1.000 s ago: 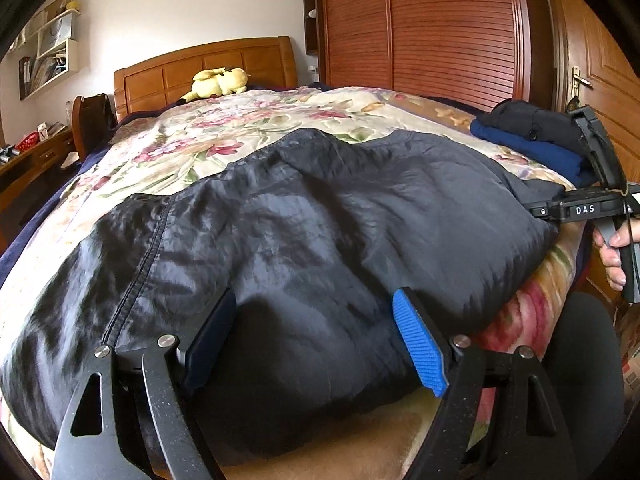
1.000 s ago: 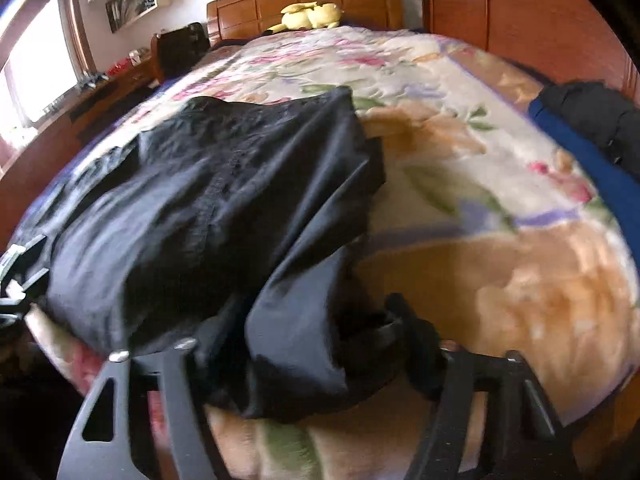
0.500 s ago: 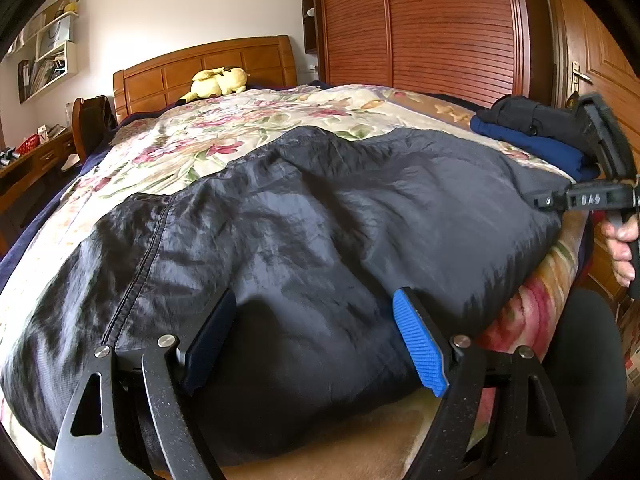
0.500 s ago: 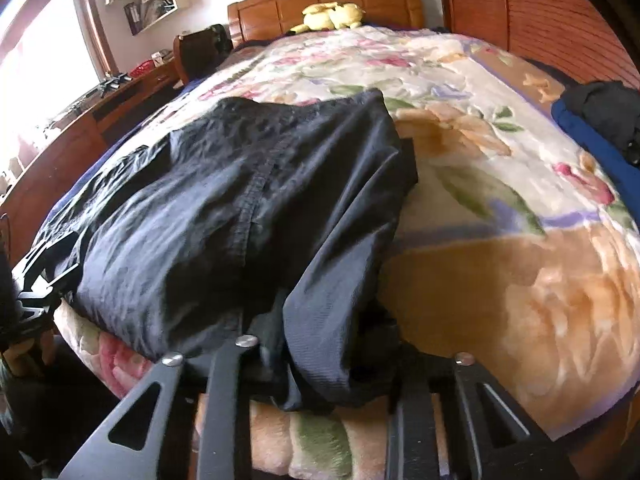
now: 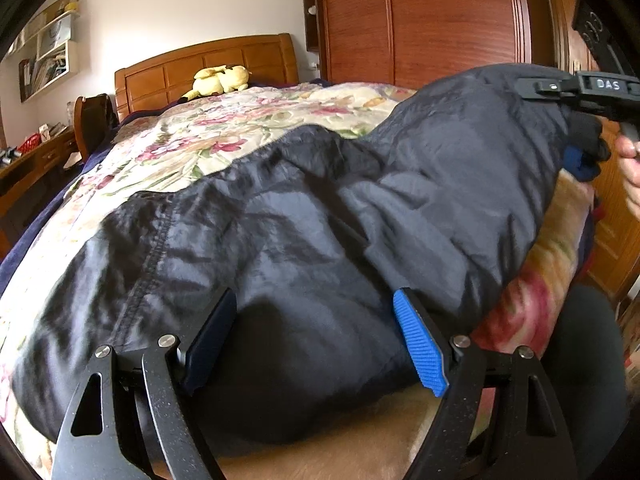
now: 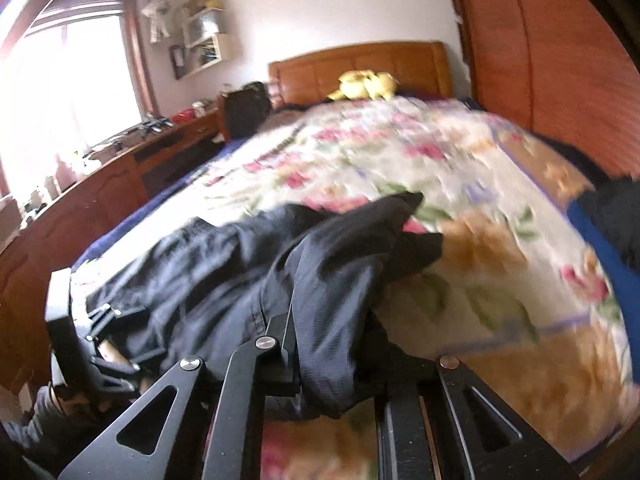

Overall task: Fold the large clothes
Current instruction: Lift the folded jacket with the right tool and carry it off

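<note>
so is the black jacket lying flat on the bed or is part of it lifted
Partly lifted: the right gripper is shut on one end of the black jacket, raising it off the floral bedspread; the rest lies spread.

A wide bed covered by a cream floral bedspread [image 5: 248,128] with pink and green blooms fills the room. At the bed's far end stands a panelled orange-brown wooden headboard [image 5: 208,66], and a yellow plush toy [image 5: 220,80] lies just in front of it. Behind the headboard rises a plain white wall [image 5: 180,4]. To the right of the bed runs a tall reddish-brown wooden wardrobe with slatted doors [image 5: 448,20]. To the left of the bed, a long brown wooden desk [image 6: 116,176] carries small clutter, with a dark chair [image 6: 244,114] near the headboard. Above the desk hang white wall shelves [image 6: 204,46]. A bright window with a brown frame [image 6: 72,80] floods that side with daylight.
</note>
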The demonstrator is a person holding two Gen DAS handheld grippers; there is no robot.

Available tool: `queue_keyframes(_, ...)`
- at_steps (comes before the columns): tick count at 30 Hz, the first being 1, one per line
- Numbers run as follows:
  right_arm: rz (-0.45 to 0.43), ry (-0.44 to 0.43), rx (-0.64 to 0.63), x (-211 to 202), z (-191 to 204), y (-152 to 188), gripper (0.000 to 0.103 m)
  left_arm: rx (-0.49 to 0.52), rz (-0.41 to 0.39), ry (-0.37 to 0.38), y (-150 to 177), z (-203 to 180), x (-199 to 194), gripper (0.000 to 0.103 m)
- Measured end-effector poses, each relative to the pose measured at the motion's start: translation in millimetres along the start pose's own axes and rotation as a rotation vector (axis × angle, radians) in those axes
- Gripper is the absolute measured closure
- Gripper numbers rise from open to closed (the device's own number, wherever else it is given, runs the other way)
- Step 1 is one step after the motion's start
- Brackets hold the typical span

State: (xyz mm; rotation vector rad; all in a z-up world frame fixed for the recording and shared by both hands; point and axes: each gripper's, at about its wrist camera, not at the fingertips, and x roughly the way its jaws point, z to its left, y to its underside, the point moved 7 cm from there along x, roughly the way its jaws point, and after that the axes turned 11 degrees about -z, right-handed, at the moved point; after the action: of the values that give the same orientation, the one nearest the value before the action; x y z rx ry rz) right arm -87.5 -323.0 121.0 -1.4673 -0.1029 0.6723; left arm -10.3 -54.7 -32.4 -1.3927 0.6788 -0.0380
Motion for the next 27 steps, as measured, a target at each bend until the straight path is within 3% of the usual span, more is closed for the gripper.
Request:
queue_keyframes(7, -0.062, -0.102, -0.107, 4, 61, -24, 0.092, -0.081, -0.054, -0.056, -9, 47, -48, 0.022)
queue_keyframes(16, -0.084, -0.245, -0.231, 34, 154, -41, 0.092, -0.136, -0.114, -0.209, -12, 112, -109, 0.022)
queue_keyframes(27, 0.0, -0.494, -0.321, 96, 274, -26, 0.093, -0.215, -0.136, -0.394, 16, 189, -172, 0.022)
